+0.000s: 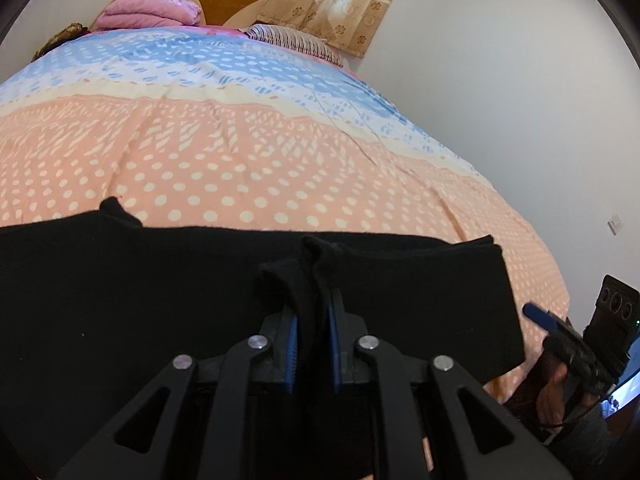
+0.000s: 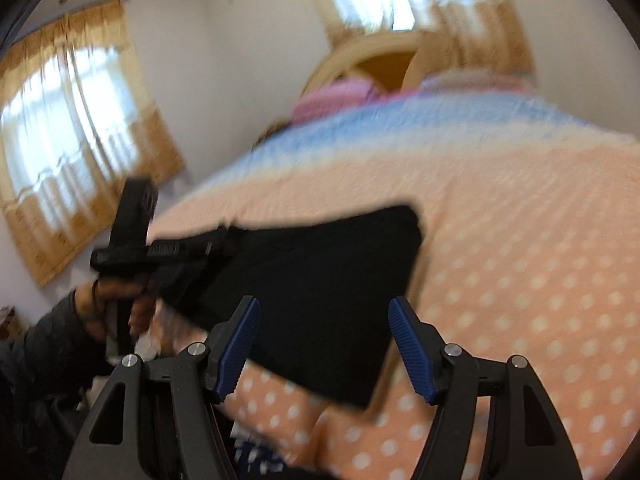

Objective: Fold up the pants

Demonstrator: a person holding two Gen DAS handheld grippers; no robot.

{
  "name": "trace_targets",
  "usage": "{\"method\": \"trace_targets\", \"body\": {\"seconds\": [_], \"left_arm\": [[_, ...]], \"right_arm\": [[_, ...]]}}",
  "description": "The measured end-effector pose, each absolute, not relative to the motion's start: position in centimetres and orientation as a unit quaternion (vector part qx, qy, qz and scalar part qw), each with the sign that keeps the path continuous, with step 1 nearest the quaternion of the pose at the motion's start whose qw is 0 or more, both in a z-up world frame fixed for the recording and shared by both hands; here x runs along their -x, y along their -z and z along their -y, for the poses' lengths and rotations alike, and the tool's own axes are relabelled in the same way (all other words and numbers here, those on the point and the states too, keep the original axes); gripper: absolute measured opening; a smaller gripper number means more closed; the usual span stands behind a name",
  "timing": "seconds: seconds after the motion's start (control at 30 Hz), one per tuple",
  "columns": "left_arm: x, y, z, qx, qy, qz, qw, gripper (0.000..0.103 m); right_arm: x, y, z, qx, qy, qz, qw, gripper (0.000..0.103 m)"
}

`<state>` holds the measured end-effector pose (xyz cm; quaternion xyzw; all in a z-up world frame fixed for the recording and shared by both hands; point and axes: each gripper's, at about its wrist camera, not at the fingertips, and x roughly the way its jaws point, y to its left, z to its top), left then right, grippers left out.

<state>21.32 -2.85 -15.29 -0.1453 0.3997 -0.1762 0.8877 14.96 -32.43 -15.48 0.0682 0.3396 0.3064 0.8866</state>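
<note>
While the pants (image 1: 160,300) lie as a black folded band across the near end of the bed (image 1: 240,152), long axis running left to right, entries follow:
- Left claw (image 1: 312,344): clamped on a raised pinch of cloth at mid-band
- Right claw (image 2: 324,344): fingers apart, empty, off the band's right end, view blurred
- Nearer arm: left, already on cloth
- Edges: right end of band squared, close to bed's near edge
- Open room: bare quilt beyond the band toward the pillow (image 1: 152,12), judged ample for a fold
</note>
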Motion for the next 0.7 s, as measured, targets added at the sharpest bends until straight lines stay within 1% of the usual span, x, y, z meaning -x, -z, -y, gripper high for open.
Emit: {"method": "trace_targets", "body": {"seconds": [0.07,0.1,0.13,0.17,0.23,0.27,0.3,0.33,0.4,0.5,0.57,0.63,0.7], "left_arm": [[-21.2,15.5,3.0,0.150,0.179,-0.396,0.888,0.023],[-21.2,15.5,3.0,0.151,0.182,-0.393,0.889,0.028],[-21.1,15.5,3.2,0.151,0.186,-0.391,0.889,0.037],[-20.8,15.4,3.3,0.148,0.190,-0.388,0.890,0.040],[-20.2,15.1,3.7,0.133,0.191,-0.379,0.896,0.055],[-19.9,15.0,3.8,0.129,0.189,-0.376,0.898,0.060],[-19.5,14.9,3.8,0.123,0.186,-0.371,0.901,0.068],[-19.3,14.9,3.9,0.117,0.182,-0.368,0.904,0.072],[-18.9,14.8,3.9,0.110,0.177,-0.360,0.909,0.075],[-18.7,14.8,3.5,0.116,0.174,-0.355,0.911,0.075],[-18.7,14.8,3.5,0.117,0.177,-0.354,0.911,0.077],[-18.7,15.1,3.5,0.112,0.167,-0.355,0.913,0.085],[-18.7,15.4,3.7,0.107,0.165,-0.358,0.913,0.085]], "right_arm": [[-15.8,17.5,31.3,-0.025,-0.263,-0.393,0.881,0.068],[-15.9,18.1,31.0,-0.006,-0.255,-0.397,0.882,0.068],[-15.5,17.9,30.8,0.004,-0.255,-0.388,0.886,0.068],[-15.2,17.4,30.5,0.016,-0.252,-0.386,0.887,0.068],[-14.7,16.1,30.1,0.023,-0.258,-0.370,0.892,0.068],[-14.6,15.2,30.1,0.016,-0.269,-0.352,0.896,0.068],[-14.7,14.4,30.1,0.011,-0.273,-0.339,0.900,0.068],[-14.8,13.7,30.0,0.006,-0.276,-0.328,0.903,0.068],[-15.9,12.6,29.9,-0.021,-0.303,-0.317,0.898,0.068],[-18.6,12.6,29.2,-0.051,-0.327,-0.334,0.882,0.068],[-21.2,13.5,28.9,-0.043,-0.295,-0.367,0.881,0.068],[-23.9,15.1,29.3,-0.055,-0.261,-0.406,0.874,0.068],[-25.6,16.1,30.4,-0.088,-0.272,-0.418,0.862,0.068]]}}
